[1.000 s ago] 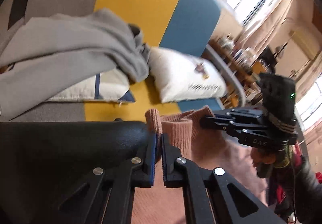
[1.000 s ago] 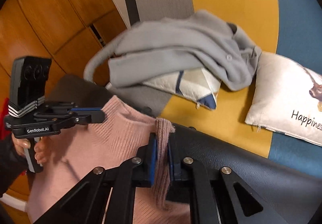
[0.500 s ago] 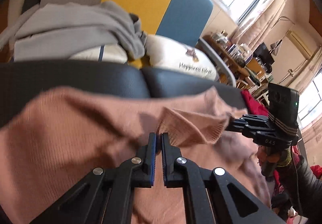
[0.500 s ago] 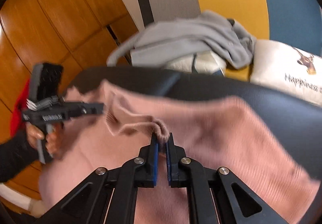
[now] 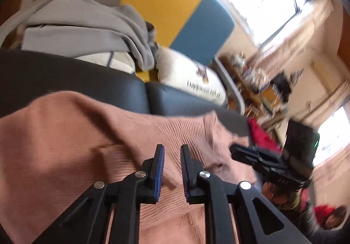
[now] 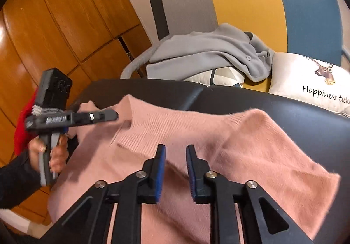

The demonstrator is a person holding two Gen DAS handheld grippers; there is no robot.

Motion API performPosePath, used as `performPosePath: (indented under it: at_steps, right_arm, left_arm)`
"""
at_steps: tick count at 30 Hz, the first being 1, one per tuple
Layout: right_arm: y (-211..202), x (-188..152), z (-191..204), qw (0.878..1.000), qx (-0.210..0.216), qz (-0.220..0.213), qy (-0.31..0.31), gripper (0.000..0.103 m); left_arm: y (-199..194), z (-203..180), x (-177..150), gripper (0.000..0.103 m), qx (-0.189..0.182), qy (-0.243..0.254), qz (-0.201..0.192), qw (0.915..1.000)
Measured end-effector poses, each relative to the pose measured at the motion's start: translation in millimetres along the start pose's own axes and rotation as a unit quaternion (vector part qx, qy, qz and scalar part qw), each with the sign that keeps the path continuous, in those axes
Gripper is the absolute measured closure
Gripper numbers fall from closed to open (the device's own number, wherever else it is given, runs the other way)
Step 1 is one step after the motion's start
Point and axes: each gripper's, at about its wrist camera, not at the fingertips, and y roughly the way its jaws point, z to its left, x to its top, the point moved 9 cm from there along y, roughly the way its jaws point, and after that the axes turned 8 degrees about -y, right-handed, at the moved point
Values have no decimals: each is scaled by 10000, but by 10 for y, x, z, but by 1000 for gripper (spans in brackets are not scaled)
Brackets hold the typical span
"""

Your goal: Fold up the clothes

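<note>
A pink knit sweater (image 6: 186,132) lies spread on a black padded surface (image 6: 284,108), its ribbed collar toward the far edge. It also shows in the left wrist view (image 5: 65,138). My right gripper (image 6: 175,149) is open and empty just above the sweater's middle. My left gripper (image 5: 171,148) is open and empty above the sweater too. In the right wrist view the left gripper (image 6: 109,115) hovers at the sweater's left shoulder. In the left wrist view the right gripper (image 5: 236,152), blurred, sits at the sweater's right edge.
Behind the black surface stands a grey, yellow and blue sofa (image 6: 251,3) with a grey garment (image 6: 207,53) heaped on a patterned cushion (image 6: 218,76) and a white "Happiness" pillow (image 6: 310,82). Wooden cabinet doors (image 6: 54,25) are at the left. Red cloth (image 5: 262,136) lies beyond the right edge.
Both grippers held the sweater's top edge, carried it down onto the black surface, then opened and let go. The sweater now lies flat and spread.
</note>
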Motion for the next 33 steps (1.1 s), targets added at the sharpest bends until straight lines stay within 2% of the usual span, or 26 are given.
performPosePath:
  at_steps: [3,4,6,8,12,14,17,20,24,27,29,30,31,33]
  right_arm:
    - [302,-171,23,9986,-238,471,-90,82]
    - [386,-278,33,9973,-344,628,-141,82]
    - [372,-405,64,9978,-535,304,-241,82]
    - [358,-443,59,9977,-636,164,-172,82]
    - [357,-443,60,9965,-807,82,-178,82]
    - [353,-440,57,9965,-816,55,-187,82]
    - [346,-436,51,9963,-830,13,-201,80]
    - [341,-432,47,9963,-836,-21,-210,79]
    - [349,-415,79,9956,-906,15,-259,77]
    - [342,-391,99,9936,-1072,96,-348,77]
    - [280,-289,153,9911,-1284,70,-351,75]
    - [209,-162,258,9917,-1235,-129,-339,75]
    - [161,-15,451,9933,-1011,-366,-431,75]
    - [192,261,1007,9939,-369,-605,-842,75]
  left_arm:
    - [263,117,-206,91,693,315,209,9969]
    - [288,171,-238,95,730,329,138,9967]
    - [272,232,-248,96,585,227,-45,9980]
    - [274,251,-243,97,572,111,-182,9981]
    - [188,184,-254,96,789,-30,-456,9958]
    - [46,174,-295,88,705,-345,-589,9952]
    - [-279,295,-450,85,605,-994,-805,9899]
    - [-665,563,-699,85,970,-1385,-1049,9800]
    - [-1047,958,-1119,85,1504,-1728,-983,9684]
    - [-1390,1160,-1416,84,1848,-1775,-1194,9592]
    - [-1614,1223,-1615,84,1972,-1652,-1342,9570]
    - [-1721,1249,-1712,84,2022,-1589,-1408,9561]
    - [-1809,1274,-1806,83,2053,-1538,-1452,9556]
    - [-1961,1338,-2000,82,2050,-1519,-1476,9556]
